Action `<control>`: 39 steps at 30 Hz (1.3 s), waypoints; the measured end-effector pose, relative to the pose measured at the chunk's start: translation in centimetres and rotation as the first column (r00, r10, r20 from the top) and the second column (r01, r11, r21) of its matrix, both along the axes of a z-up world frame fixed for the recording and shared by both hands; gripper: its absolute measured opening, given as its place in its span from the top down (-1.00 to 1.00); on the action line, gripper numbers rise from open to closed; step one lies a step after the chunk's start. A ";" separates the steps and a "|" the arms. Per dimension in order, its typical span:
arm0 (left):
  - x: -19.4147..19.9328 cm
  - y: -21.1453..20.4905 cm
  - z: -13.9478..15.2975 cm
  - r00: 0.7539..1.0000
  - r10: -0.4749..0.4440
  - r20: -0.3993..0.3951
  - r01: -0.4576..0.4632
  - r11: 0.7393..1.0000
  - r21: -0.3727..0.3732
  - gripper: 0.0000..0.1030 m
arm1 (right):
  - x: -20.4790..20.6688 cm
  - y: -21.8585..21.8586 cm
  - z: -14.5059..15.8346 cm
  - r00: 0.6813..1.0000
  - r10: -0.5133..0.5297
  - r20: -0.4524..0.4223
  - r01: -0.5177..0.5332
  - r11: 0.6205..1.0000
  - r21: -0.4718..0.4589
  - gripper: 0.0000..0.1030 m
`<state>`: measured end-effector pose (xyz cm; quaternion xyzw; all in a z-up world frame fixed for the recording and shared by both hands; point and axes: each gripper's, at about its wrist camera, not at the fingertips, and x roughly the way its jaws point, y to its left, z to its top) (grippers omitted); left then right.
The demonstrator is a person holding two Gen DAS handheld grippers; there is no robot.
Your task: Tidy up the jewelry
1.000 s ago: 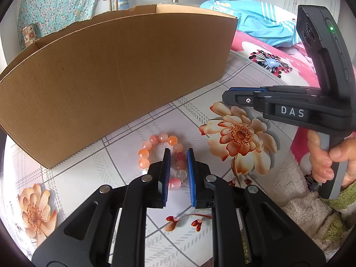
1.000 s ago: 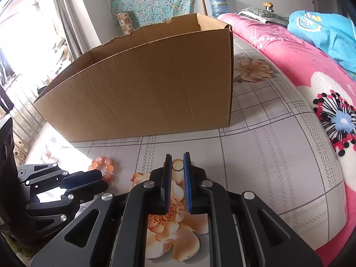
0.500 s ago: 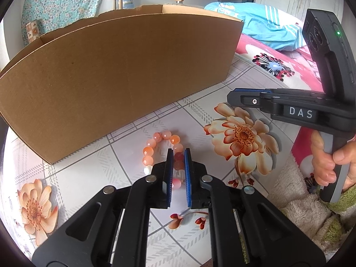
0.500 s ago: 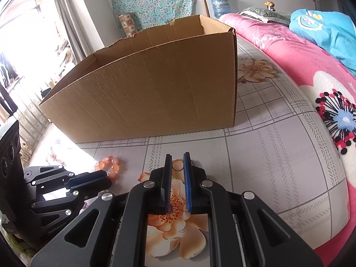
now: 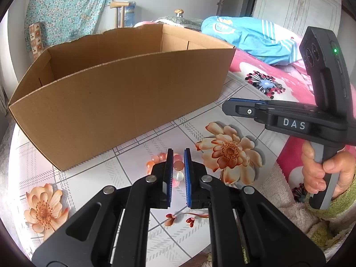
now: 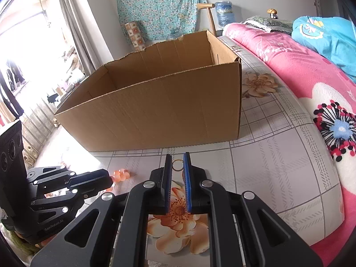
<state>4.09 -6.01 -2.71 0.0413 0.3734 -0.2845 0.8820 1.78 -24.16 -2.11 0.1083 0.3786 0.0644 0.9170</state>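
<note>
Left claw: I am reading my left gripper (image 5: 178, 153) as clamping on the bead bracelet (image 5: 178, 175), its jaws having just been closing. Beads are bunching between the pads, so the whole string is lifting as one.
Right claw: my right gripper (image 6: 177, 155) is pinching a small gold ring (image 6: 177, 165) at the very tips, since so slight a piece offers no other hold.
Floral cloth (image 5: 89, 178): lying under both claws.
Cardboard box (image 5: 124, 102): standing open-topped just beyond. I am judging it the destination for both pieces.
</note>
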 end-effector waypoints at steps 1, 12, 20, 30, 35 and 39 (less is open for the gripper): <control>0.0 0.1 0.3 1.000 0.000 0.003 0.000 1.000 -0.011 0.84 | -0.1 0.0 0.2 1.000 0.003 0.006 -0.003 1.000 0.004 0.79; -0.7 1.0 4.3 0.998 0.009 0.059 -0.003 0.995 -0.101 0.84 | -1.0 0.8 2.9 0.996 0.032 0.083 -0.035 0.999 0.029 0.79; -0.9 1.2 6.8 0.995 0.006 0.098 0.009 0.989 -0.151 0.84 | -1.0 1.2 4.9 0.988 0.068 0.139 -0.075 0.996 0.052 0.79; 0.1 1.2 10.6 0.986 -0.004 0.164 0.036 0.981 -0.192 0.84 | 0.7 0.9 7.3 0.975 0.092 0.202 -0.111 0.990 0.087 0.79; 1.4 1.7 12.4 0.984 -0.002 0.179 0.040 0.977 -0.210 0.84 | 1.9 0.3 8.7 0.970 0.087 0.227 -0.114 0.988 0.107 0.79; 3.2 2.8 14.0 0.982 0.020 0.186 0.023 0.974 -0.226 0.84 | 3.4 -0.5 10.1 0.966 0.082 0.244 -0.115 0.986 0.121 0.79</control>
